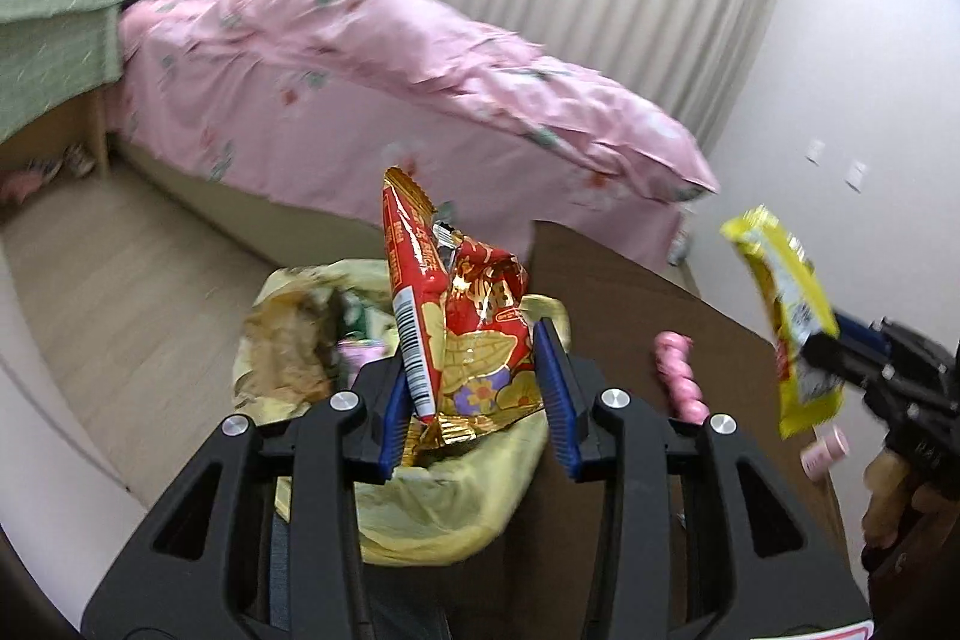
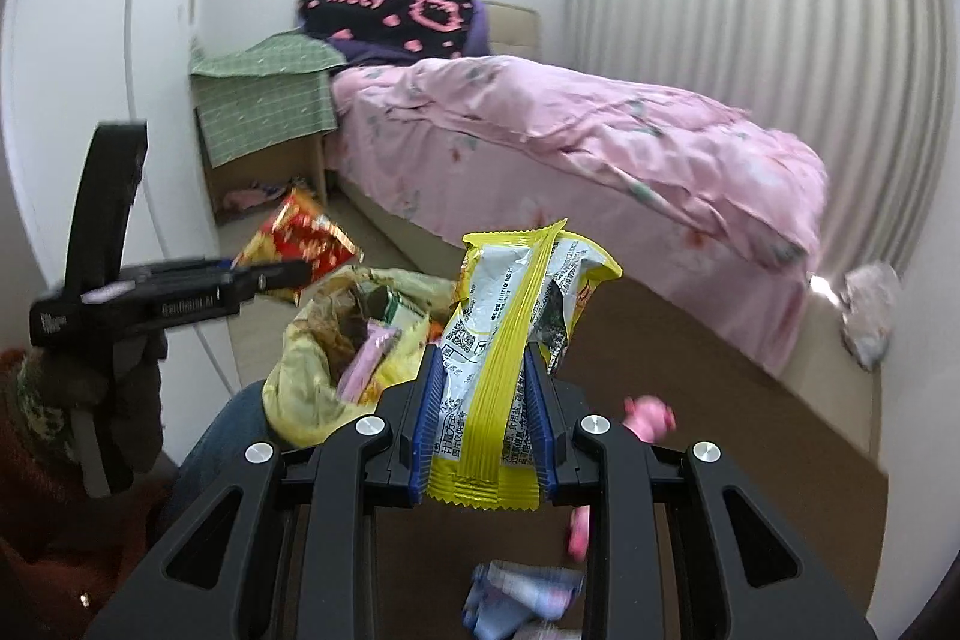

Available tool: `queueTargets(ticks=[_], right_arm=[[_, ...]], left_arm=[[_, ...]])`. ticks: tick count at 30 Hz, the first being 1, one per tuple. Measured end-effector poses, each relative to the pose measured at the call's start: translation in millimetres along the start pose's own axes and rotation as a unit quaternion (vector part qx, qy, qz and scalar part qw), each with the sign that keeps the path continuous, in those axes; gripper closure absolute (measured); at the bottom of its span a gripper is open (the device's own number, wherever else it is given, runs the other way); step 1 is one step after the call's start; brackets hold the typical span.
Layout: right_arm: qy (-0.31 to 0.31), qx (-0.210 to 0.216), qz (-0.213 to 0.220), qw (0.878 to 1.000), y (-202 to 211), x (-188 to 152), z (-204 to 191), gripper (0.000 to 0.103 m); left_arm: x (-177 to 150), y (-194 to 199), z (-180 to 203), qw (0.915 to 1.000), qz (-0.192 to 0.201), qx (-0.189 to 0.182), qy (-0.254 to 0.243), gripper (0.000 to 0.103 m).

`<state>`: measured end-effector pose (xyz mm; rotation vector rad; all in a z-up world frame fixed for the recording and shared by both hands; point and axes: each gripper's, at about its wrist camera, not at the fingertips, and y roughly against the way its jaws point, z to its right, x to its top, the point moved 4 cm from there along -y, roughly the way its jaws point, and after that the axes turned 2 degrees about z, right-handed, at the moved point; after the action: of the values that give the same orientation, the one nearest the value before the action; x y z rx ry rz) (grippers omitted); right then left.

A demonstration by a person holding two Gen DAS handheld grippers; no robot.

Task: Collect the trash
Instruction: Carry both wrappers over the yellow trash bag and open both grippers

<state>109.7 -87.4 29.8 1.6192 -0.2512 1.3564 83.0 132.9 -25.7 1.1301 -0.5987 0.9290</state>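
Both wrappers up — bag waiting below

Left gripper (image 1: 477, 394) clamps a crinkly red foil wrapper (image 1: 462, 316), upright, directly over the yellow trash bag (image 1: 444, 508) — the nearer one. Right gripper (image 2: 483, 436) pinches a glossy yellow wrapper (image 2: 510, 340), long axis upright, bag ahead-left beside the brown bench (image 1: 630, 292).

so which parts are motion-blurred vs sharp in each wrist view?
Left wrist view: pink quilt and yellow snack wrapper smeared; left gripper and crumpled red foil wrapper fairly crisp. Right wrist view: right gripper sharp, the yellow wrapper's print legible; red wrapper and pink quilt blurred.
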Motion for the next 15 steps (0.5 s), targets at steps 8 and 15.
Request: queueTargets(ticks=[8, 15], right_arm=[[0.032, 0.097, -0.067, 0.993, -110.7, 21.3, -4.5, 0.077], [0.009, 0.144, -0.148, 0.978, -192.7, -9.0, -4.0, 0.077]], left_arm=[[-16.3, -59.0, -32.0, 0.9972, -0.041, 0.040, 0.048, 0.067], [-28.7, -89.7, -40.7, 0.9946, -0.070, 0.042, 0.064, 0.067]])
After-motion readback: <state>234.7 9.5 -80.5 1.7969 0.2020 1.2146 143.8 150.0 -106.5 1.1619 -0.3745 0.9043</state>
